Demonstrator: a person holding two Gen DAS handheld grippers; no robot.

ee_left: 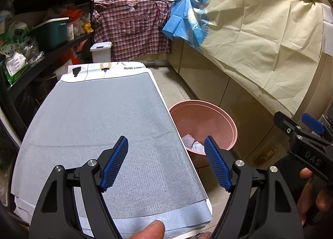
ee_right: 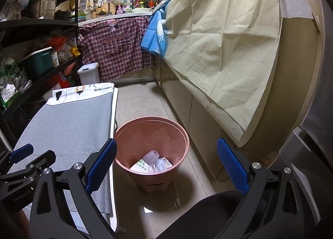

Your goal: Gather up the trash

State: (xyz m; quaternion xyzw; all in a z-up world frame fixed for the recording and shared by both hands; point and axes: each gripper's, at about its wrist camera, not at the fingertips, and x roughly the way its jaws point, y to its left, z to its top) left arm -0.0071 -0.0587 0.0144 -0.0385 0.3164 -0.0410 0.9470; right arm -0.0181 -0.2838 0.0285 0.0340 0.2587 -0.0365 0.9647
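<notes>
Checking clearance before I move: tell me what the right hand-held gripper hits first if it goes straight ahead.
Probably the pink bin. The right hand-held gripper, open and empty, points down over its rim toward the trash inside, though depth is hard to judge.

Left gripper (ee_left: 166, 163): lower centre of frame, jaws spread wide, nothing between them. Surface (ee_left: 100, 126): grey mat, bare, centre left. Pink bin (ee_left: 226, 124): right of centre, on floor beside the surface, holding white scraps (ee_left: 192, 143). Right gripper (ee_left: 299, 133): right edge.
</notes>
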